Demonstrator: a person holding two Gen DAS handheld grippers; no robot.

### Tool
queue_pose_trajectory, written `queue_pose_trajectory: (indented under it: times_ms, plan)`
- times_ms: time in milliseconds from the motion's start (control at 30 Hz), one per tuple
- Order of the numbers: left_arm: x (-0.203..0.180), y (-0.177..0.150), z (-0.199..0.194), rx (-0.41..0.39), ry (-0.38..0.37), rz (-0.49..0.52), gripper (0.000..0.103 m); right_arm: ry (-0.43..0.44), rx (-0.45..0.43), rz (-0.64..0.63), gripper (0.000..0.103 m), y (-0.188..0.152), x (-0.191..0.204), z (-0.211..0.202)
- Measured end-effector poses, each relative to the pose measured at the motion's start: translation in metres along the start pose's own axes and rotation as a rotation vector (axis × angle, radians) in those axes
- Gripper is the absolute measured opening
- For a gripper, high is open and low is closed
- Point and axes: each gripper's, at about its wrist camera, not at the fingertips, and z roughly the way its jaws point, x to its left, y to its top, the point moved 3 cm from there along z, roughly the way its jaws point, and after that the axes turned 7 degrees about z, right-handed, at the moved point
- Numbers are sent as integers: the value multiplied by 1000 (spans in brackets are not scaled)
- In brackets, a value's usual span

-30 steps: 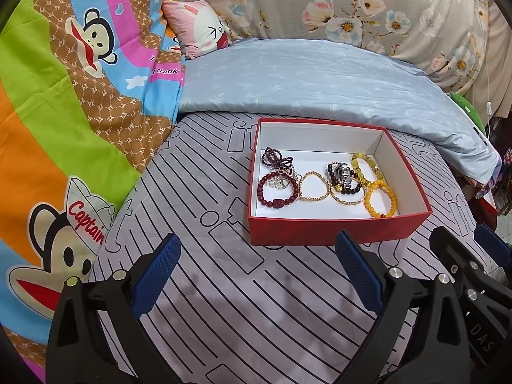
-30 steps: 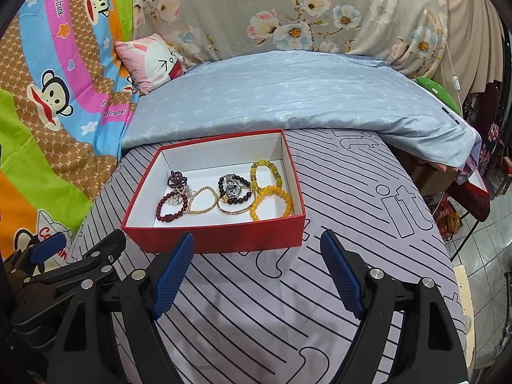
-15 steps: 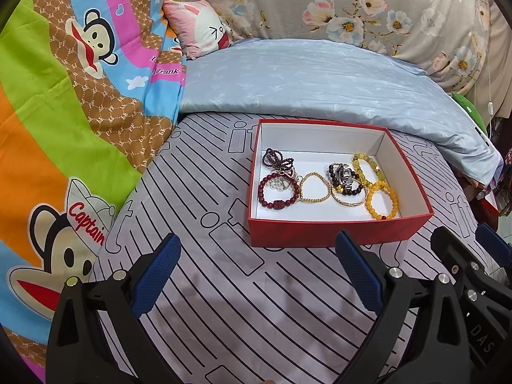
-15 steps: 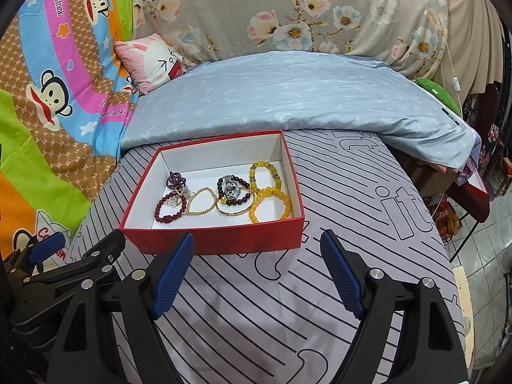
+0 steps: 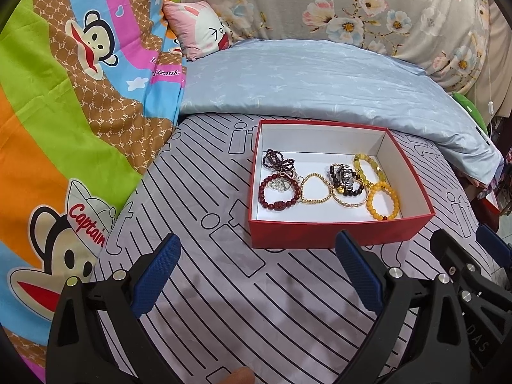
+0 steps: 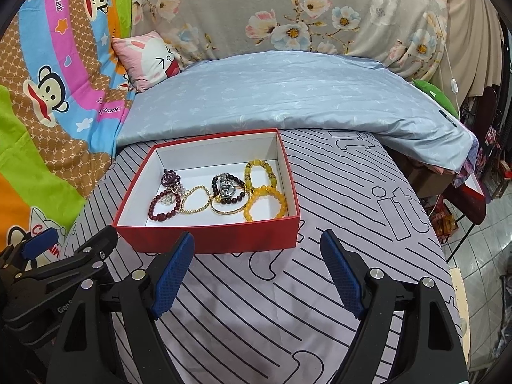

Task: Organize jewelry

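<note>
Sitting on a striped sheet (image 5: 198, 300), an open red box (image 5: 339, 233) holds the jewelry, all bunched on its white floor toward the near wall. From the left wrist view the box lies at 12 to 1 o'clock beyond the left gripper (image 5: 257, 249), whose blue pads stand wide apart with nothing between them but sheet. From the right wrist view the box lies at 11 o'clock beyond the right gripper (image 6: 256, 256), jaws likewise spread and empty; its left pad overlaps the box's near wall in the picture, though contact cannot be judged. Inside, at 9 o'clock, a dark red bracelet (image 5: 279, 193) partly covers a clear beaded piece that is hard to make out, with a purple strand (image 5: 277, 159) tangled behind it. A gold bead bracelet (image 5: 316, 188) sits mid-box, touching a dark bead bracelet (image 5: 348, 189) with a watch (image 5: 345, 173) piled on it, their edges impossible to separate. At 3 o'clock, 2 yellow bracelets (image 5: 384, 203) overlap. A blue quilt (image 5: 320, 80) lies at 12 o'clock behind the box, a pink pillow (image 5: 198, 28) half tucked behind it. At the bottom edge of the left view a fingertip is cut off.
</note>
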Motion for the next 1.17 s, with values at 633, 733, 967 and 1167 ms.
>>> queue_pose_trajectory:
  times_ms: [633, 733, 967, 1167]
  plan:
    - [-1, -2, 8, 27, 12, 25, 93, -5, 6, -6, 78, -8, 2, 5]
    - [-1, -4, 10, 29, 15, 23, 93, -4, 7, -5, 78, -9, 2, 6]
    - [-2, -4, 11, 25, 32, 23, 92, -3, 11, -7, 78, -11, 3, 7]
    - [-4, -3, 9, 14, 42, 42, 92, -5, 9, -6, 78, -12, 3, 7]
